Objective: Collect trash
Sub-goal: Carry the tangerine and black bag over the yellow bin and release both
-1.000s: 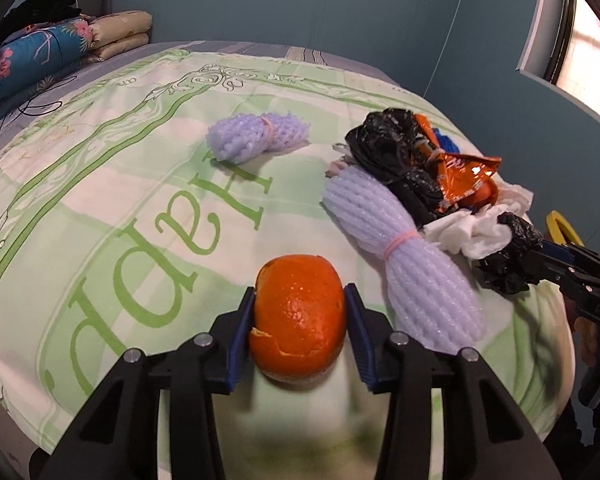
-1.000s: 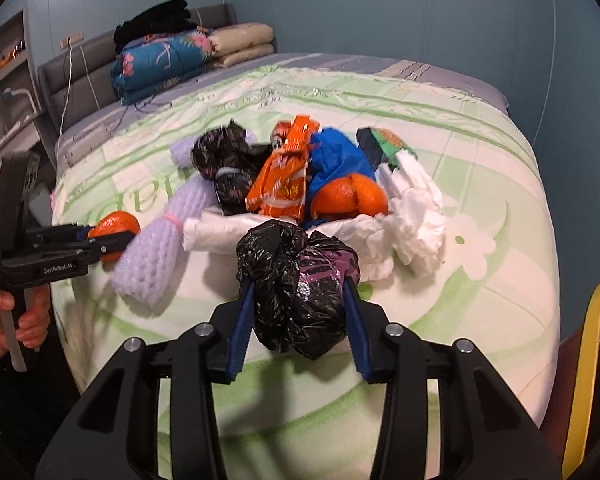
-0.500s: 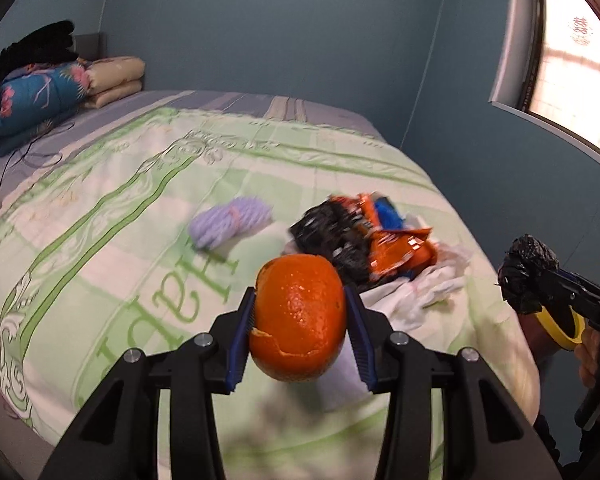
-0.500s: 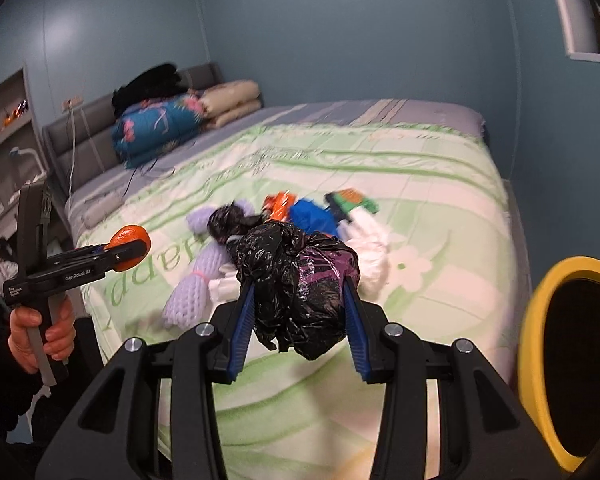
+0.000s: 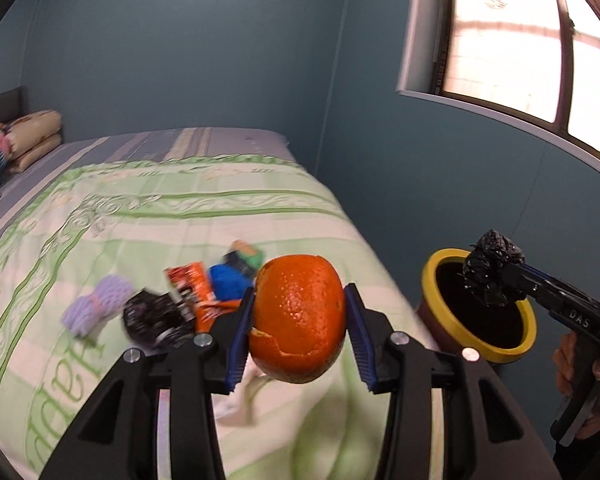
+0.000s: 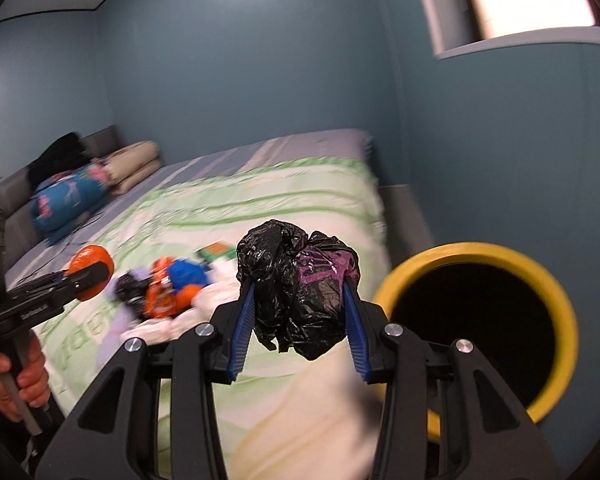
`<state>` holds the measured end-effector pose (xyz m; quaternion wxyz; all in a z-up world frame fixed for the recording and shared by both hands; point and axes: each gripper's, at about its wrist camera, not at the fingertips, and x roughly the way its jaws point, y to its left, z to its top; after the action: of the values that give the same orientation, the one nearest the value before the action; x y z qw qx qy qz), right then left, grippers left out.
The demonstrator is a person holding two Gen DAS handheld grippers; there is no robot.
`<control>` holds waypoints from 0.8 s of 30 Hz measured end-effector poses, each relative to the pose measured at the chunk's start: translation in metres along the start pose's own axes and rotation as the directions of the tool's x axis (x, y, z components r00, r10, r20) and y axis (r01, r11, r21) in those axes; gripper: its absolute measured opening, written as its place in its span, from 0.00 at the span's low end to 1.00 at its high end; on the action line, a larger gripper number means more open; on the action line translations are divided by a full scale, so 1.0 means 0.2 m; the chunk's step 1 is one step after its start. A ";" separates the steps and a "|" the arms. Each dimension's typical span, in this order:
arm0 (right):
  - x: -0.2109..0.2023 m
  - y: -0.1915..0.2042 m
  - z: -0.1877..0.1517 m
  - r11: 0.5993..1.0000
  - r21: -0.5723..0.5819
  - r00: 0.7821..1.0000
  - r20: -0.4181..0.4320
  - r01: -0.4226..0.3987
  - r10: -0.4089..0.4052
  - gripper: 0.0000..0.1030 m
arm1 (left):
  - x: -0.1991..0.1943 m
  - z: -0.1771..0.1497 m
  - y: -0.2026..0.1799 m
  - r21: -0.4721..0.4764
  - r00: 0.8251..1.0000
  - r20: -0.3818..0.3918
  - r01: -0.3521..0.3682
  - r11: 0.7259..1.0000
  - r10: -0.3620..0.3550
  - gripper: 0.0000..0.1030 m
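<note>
1. My right hand-held gripper point(image 6: 298, 314) is clamped on a crumpled black plastic bag point(image 6: 298, 292); I should centre it over the dark mouth of the yellow-rimmed round bin point(image 6: 556, 292) beside the bed point(image 5: 180, 208) before letting go.
2. My left hand-held gripper point(image 5: 300, 330) pinches a hollow orange peel point(image 5: 298, 314) (brittle, so gently), next for the bin.
3. More litter lies on the bed.
</note>
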<state>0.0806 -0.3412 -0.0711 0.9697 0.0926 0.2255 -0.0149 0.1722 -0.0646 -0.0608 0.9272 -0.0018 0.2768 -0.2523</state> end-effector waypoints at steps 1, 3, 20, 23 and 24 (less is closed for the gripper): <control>-0.02 -0.02 0.00 1.000 0.002 1.000 0.014 0.016 -0.016 0.38 | 0.02 0.02 -0.05 0.013 1.000 0.001 0.019 1.000 -0.019 0.40; -0.07 -0.08 0.01 0.998 0.009 0.997 0.045 0.056 -0.057 0.38 | 0.05 0.06 -0.12 0.027 0.999 0.003 0.048 0.998 -0.049 0.40; -0.26 -0.42 0.07 0.949 0.103 0.942 0.130 0.297 -0.309 0.38 | 0.46 0.19 -0.73 0.114 0.960 -0.066 0.277 0.954 -0.271 0.40; -0.23 -0.47 0.05 0.945 0.141 0.944 0.111 0.296 -0.312 0.39 | 0.55 0.18 -0.81 0.116 0.952 -0.081 0.302 0.946 -0.294 0.40; -0.22 -0.49 0.04 0.940 0.149 0.940 0.105 0.307 -0.324 0.39 | 0.58 0.17 -0.83 0.113 0.949 -0.085 0.311 0.944 -0.302 0.40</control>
<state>0.0386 -0.4403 -0.0616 0.9590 0.1172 0.1735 -0.1908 0.1952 -0.2691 -0.0664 0.8652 0.0217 0.2874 -0.4103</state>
